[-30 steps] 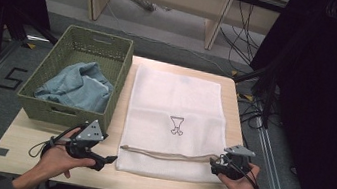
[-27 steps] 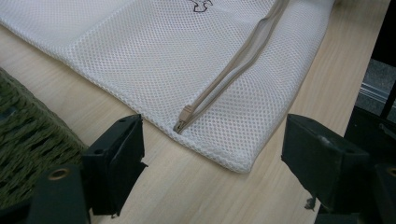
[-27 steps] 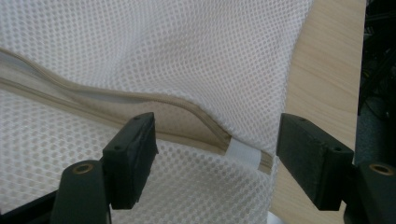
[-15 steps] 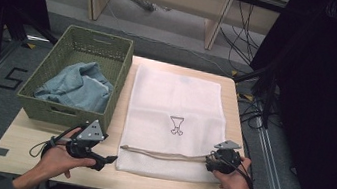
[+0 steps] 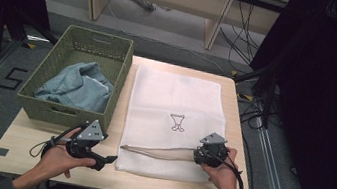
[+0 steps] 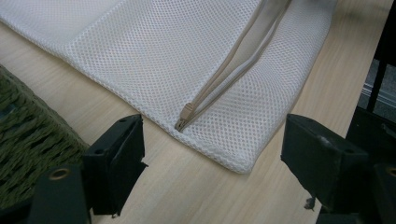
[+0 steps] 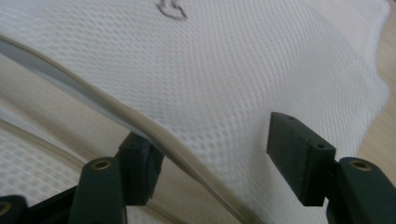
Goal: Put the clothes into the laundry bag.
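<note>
High view shows the flat white mesh laundry bag (image 5: 173, 115) spread on the pale wooden table (image 5: 23, 138), its near edge toward the person and its open beige zipper band (image 5: 158, 151) running left to right across the near part. The zipper's beige pull tab (image 6: 185, 114) sits at the left end of that band, close to the bag's near left corner, as the left gripper view shows.

The right gripper (image 5: 200, 156) is at the right end of the opening. Its jaws have just been closing, and in the right gripper view (image 7: 210, 158) the upper lip of the zipper band and the mesh beside it lie between them. The pads do not yet seem to press on it, so I read this gripper as released, about to pinch. The left gripper (image 5: 101, 158) rests just off the bag's near left corner with its jaws wide and nothing between them (image 6: 212, 154).

To do this pinch well, I would take only the upper lip, band and mesh together, so the lower layer stays flat on the table. Closing fully before lifting should keep the slippery mesh from sliding out. The left gripper could then pin or take the left end.

To the left stands the olive woven basket (image 5: 35, 90) holding a crumpled light blue cloth (image 5: 76, 88), probably what goes inside
</note>
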Motion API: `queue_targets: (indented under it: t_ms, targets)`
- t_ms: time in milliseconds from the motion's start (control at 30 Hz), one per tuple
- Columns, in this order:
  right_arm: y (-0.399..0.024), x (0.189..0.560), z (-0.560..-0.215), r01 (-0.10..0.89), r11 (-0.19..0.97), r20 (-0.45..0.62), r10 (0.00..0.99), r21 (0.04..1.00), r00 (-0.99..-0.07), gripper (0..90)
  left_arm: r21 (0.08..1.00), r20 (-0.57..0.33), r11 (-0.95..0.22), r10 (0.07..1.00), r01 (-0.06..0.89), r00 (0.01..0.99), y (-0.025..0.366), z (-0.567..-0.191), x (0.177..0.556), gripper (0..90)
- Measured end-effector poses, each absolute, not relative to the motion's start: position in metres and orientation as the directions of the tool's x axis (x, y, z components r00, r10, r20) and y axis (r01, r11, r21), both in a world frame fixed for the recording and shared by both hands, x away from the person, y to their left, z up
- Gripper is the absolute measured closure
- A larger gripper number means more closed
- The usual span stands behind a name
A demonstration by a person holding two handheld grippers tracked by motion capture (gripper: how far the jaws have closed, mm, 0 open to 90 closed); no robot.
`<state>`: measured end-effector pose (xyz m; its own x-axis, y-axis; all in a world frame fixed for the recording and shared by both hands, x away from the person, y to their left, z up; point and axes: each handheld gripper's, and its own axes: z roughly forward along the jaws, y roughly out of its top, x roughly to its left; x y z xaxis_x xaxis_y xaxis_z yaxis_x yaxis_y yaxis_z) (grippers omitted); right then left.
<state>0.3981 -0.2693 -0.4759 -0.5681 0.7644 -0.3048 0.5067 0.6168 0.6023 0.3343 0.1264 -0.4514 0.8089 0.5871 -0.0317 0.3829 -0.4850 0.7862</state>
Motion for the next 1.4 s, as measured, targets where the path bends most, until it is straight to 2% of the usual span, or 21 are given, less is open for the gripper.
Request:
queue_targets:
  t_ms: [100, 133, 200, 233, 267, 333, 467, 567, 600, 633, 767, 867, 1033, 1167, 1200, 1233, 1300, 1367, 1400]
  targets:
    - [-0.26, 0.397, -0.473, 0.481, 0.624, -0.303, 0.751, 0.617, -0.586, 40.0, 0.787, -0.036, -0.479, 0.593, 0.389, 0.804, 0.126, -0.452, 0.334, 21.0]
    - [-0.251, 0.397, -0.471, 0.46, 0.64, -0.3, 0.73, 0.615, -0.614, 43.8, 0.787, -0.036, -0.48, 0.593, 0.389, 0.804, 0.126, -0.452, 0.334, 21.0]
    - [-0.245, 0.397, -0.471, 0.459, 0.622, -0.279, 0.738, 0.635, -0.615, 49.0, 0.787, -0.036, -0.479, 0.593, 0.389, 0.804, 0.126, -0.452, 0.334, 21.0]
    - [-0.245, 0.397, -0.471, 0.459, 0.622, -0.279, 0.738, 0.635, -0.615, 49.0, 0.787, -0.036, -0.479, 0.593, 0.389, 0.804, 0.126, -0.452, 0.334, 21.0]
    - [-0.241, 0.397, -0.47, 0.454, 0.62, -0.262, 0.731, 0.64, -0.63, 54.7, 0.788, -0.035, -0.479, 0.594, 0.388, 0.803, 0.126, -0.451, 0.334, 21.0]
    - [-0.237, 0.398, -0.468, 0.456, 0.612, -0.252, 0.735, 0.646, -0.63, 58.3, 0.787, -0.035, -0.479, 0.594, 0.389, 0.803, 0.127, -0.451, 0.334, 21.1]
    - [-0.233, 0.401, -0.466, 0.443, 0.624, -0.256, 0.721, 0.643, -0.644, 73.6, 0.788, -0.038, -0.475, 0.597, 0.391, 0.801, 0.127, -0.451, 0.334, 21.8]
    - [-0.232, 0.406, -0.465, 0.446, 0.592, -0.239, 0.742, 0.672, -0.626, 78.8, 0.79, -0.051, -0.464, 0.6, 0.4, 0.798, 0.127, -0.451, 0.334, 22.3]
    - [-0.233, 0.408, -0.463, 0.443, 0.588, -0.243, 0.746, 0.677, -0.62, 79.5, 0.79, -0.028, -0.48, 0.592, 0.38, 0.806, 0.128, -0.449, 0.335, 22.3]
    - [-0.233, 0.409, -0.462, 0.448, 0.573, -0.234, 0.757, 0.686, -0.61, 79.9, 0.803, -0.059, -0.441, 0.61, 0.401, 0.79, 0.127, -0.449, 0.335, 22.4]
    - [-0.231, 0.413, -0.459, 0.449, 0.546, -0.214, 0.771, 0.707, -0.6, 79.8, 0.824, -0.043, -0.42, 0.624, 0.381, 0.78, 0.134, -0.442, 0.339, 22.8]
    - [-0.23, 0.416, -0.456, 0.461, 0.519, -0.185, 0.784, 0.72, -0.593, 78.8, 0.832, 0.0, -0.421, 0.651, 0.362, 0.759, 0.144, -0.432, 0.343, 23.1]
    - [-0.231, 0.423, -0.447, 0.45, 0.484, -0.156, 0.791, 0.751, -0.591, 79.0, 0.86, 0.015, -0.375, 0.696, 0.345, 0.718, 0.163, -0.413, 0.354, 23.0]
    - [-0.23, 0.429, -0.437, 0.433, 0.459, -0.152, 0.802, 0.776, -0.578, 79.5, 0.858, 0.005, -0.344, 0.746, 0.381, 0.665, 0.193, -0.39, 0.386, 19.2]
    - [-0.229, 0.427, -0.434, 0.462, 0.439, -0.131, 0.819, 0.77, -0.559, 79.5, 0.854, 0.01, -0.342, 0.763, 0.391, 0.646, 0.199, -0.387, 0.395, 19.1]
    - [-0.229, 0.43, -0.432, 0.441, 0.444, -0.148, 0.815, 0.78, -0.56, 79.5, 0.854, 0.01, -0.342, 0.763, 0.391, 0.646, 0.199, -0.387, 0.395, 18.8]
    - [-0.228, 0.431, -0.429, 0.435, 0.435, -0.15, 0.821, 0.788, -0.551, 79.4, 0.826, 0.042, -0.365, 0.8, 0.429, 0.598, 0.221, -0.38, 0.429, 19.5]
    - [-0.228, 0.432, -0.427, 0.444, 0.437, -0.144, 0.821, 0.782, -0.553, 79.2, 0.824, 0.036, -0.361, 0.803, 0.437, 0.595, 0.226, -0.381, 0.438, 18.8]
    - [-0.227, 0.434, -0.425, 0.453, 0.439, -0.141, 0.821, 0.776, -0.554, 78.7, 0.799, 0.019, -0.351, 0.825, 0.487, 0.564, 0.236, -0.383, 0.461, 19.1]
